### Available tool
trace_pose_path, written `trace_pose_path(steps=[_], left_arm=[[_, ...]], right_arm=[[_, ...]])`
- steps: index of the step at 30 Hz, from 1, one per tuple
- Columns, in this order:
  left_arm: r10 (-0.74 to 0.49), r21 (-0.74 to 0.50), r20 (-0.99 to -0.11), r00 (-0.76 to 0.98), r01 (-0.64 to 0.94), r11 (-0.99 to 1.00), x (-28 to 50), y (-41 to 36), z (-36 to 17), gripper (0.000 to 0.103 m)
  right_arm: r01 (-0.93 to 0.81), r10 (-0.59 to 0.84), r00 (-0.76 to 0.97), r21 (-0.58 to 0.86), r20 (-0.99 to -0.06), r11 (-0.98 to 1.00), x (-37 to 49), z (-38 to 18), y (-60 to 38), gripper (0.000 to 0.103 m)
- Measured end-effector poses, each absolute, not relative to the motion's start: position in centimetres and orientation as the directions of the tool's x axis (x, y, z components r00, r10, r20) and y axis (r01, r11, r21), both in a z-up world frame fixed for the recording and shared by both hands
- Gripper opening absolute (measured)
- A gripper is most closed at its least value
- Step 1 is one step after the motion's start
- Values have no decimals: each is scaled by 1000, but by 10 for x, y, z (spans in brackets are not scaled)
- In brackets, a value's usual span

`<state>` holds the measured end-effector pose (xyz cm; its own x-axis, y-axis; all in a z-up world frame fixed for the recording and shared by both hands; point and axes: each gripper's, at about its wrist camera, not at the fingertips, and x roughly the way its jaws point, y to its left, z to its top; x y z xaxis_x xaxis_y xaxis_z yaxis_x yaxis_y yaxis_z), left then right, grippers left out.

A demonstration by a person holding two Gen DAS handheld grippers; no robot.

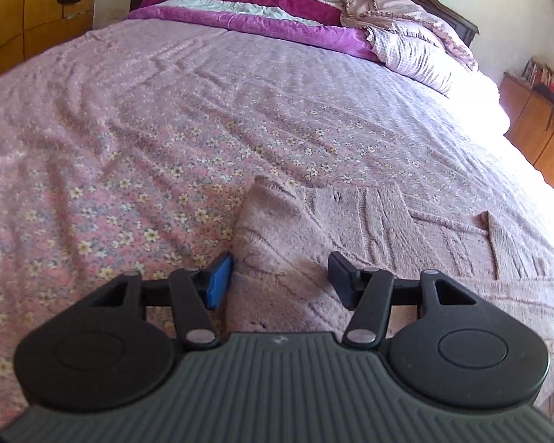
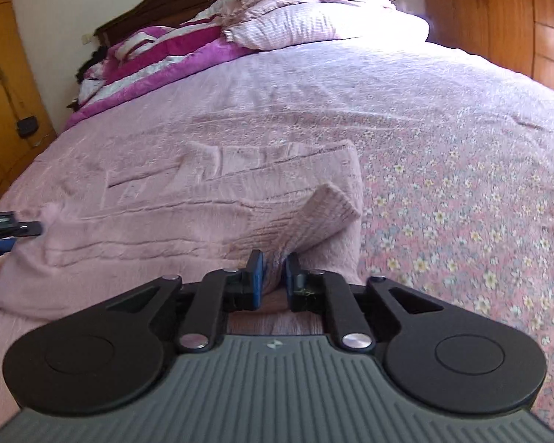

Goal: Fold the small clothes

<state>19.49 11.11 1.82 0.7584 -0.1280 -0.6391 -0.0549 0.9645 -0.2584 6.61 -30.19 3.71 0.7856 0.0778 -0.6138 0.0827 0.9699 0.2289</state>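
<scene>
A pink knitted sweater (image 1: 351,229) lies spread flat on the bed (image 1: 166,110). My left gripper (image 1: 280,262) hovers open just over the sweater's left edge; its pads stand wide apart with nothing pinched. It also shows at the left border of the right wrist view, left gripper (image 2: 3,229). My right gripper (image 2: 274,258) has its jaws close together with a bunch of the pink sweater (image 2: 203,199) filling the narrow gap. A ribbed cuff (image 2: 330,208) stands up just beyond the fingertips.
The bed has a pink floral sheet (image 2: 461,203). A magenta and white quilt (image 1: 258,3) and pale pillows (image 2: 325,26) are heaped at the headboard. Wooden cupboards (image 2: 517,22) stand along the right side, a wardrobe (image 1: 29,7) on the left.
</scene>
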Motion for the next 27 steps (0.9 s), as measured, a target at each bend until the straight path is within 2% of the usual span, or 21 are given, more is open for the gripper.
trace_pose_path(steps=[2,4,5,6,7,9,12,14,16,18,22,25,27], left_arm=[[-137,-276,-630,764,-56,960,197,113,15,58],[-133,-270,-625,769,-54,961,199,112,13,52],[-125,-260,-624,772,-54,964,200,111,13,50],[-120,-251,-621,774,-51,967,200,110,12,40],[-115,-242,-618,778,-48,969,200,109,12,26],[-105,-225,-613,783,-46,973,199,108,13,18],[-125,-267,-570,812,-39,963,192,116,17,16],[-126,-279,-550,826,-39,959,188,121,19,16],[-122,-287,-545,829,-48,957,189,125,19,16],[-122,-305,-546,829,-61,950,190,129,15,16],[-122,-354,-538,834,-92,931,191,137,7,16],[-114,-346,-525,844,-89,934,188,137,4,16],[-109,-331,-530,841,-87,939,189,136,3,16]], right_arm=[[52,105,787,235,-608,971,60,49,-306,33],[41,104,807,230,-582,972,55,65,-309,52],[44,94,819,226,-565,973,55,72,-312,56],[50,84,830,223,-552,974,57,77,-316,63],[57,73,836,219,-544,974,63,81,-319,67],[77,42,833,191,-551,979,80,80,-324,69],[102,3,801,142,-599,985,107,65,-326,69],[99,-10,775,105,-632,990,120,53,-324,66],[110,-25,761,92,-648,990,125,43,-320,22],[111,-11,776,120,-630,987,122,43,-320,12],[100,-9,841,139,-540,985,112,62,-318,10],[111,-37,885,133,-464,985,108,77,-316,10],[114,-56,882,97,-467,989,113,75,-313,10]])
